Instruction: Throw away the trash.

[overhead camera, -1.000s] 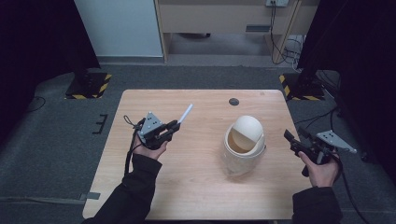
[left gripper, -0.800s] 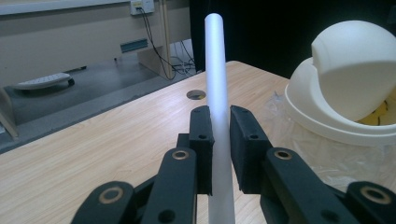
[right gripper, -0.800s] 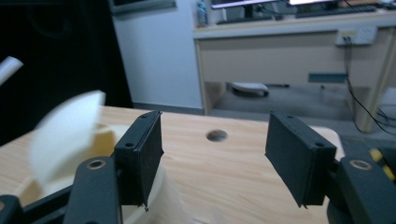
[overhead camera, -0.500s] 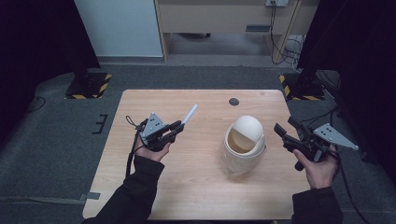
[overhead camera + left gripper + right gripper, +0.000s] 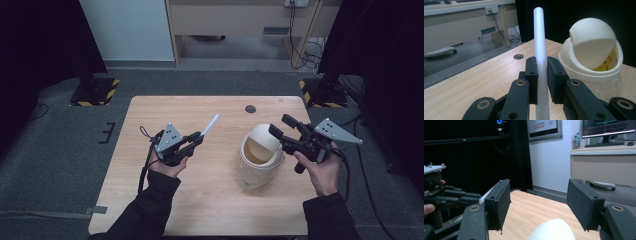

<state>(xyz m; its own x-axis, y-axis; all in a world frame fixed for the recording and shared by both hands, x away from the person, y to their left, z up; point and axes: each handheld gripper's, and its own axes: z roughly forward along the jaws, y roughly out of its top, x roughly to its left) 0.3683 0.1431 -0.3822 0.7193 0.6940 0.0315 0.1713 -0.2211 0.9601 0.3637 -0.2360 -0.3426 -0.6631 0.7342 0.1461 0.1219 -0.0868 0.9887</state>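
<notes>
Left tool [image 5: 196,138]: jaws clamped on a white tube [image 5: 210,125], left of centre in the high view. Tube sticks out past the jaw tips toward the upper right of that frame, far end over bare wood. Left hand [image 5: 167,162] wraps the tool body from below, grey plate on top.

Left gripper view: same tool [image 5: 542,72] with both pads tight against the tube [image 5: 540,42], which runs straight up the middle of the frame. This view adds the bin [image 5: 594,53] at right: cream, domed swing lid tilted back, something yellow inside, clear liner below the rim. Small dark round port [image 5: 518,56] in the wood behind the jaws.

Right tool [image 5: 282,127]: jaws wide apart, nothing between them. High view puts it right of centre, jaw tips over the right edge of the bin [image 5: 257,155], held by the right hand [image 5: 320,170].

Right gripper view: right tool [image 5: 541,202] with pads spread and a blurred white dome [image 5: 552,230] low between them; cannot tell if the jaws touch it. Left tool [image 5: 451,200] shows at the far left of this frame, a fingertip on it.

Tabletop [image 5: 210,210] is light wood; the bin sits right of centre, the port [image 5: 250,109] near the upper edge. Grey floor around it, hazard-striped bases [image 5: 95,92] upper left and upper right. The right gripper view also shows a monitor [image 5: 609,130] on a counter, upper right.
</notes>
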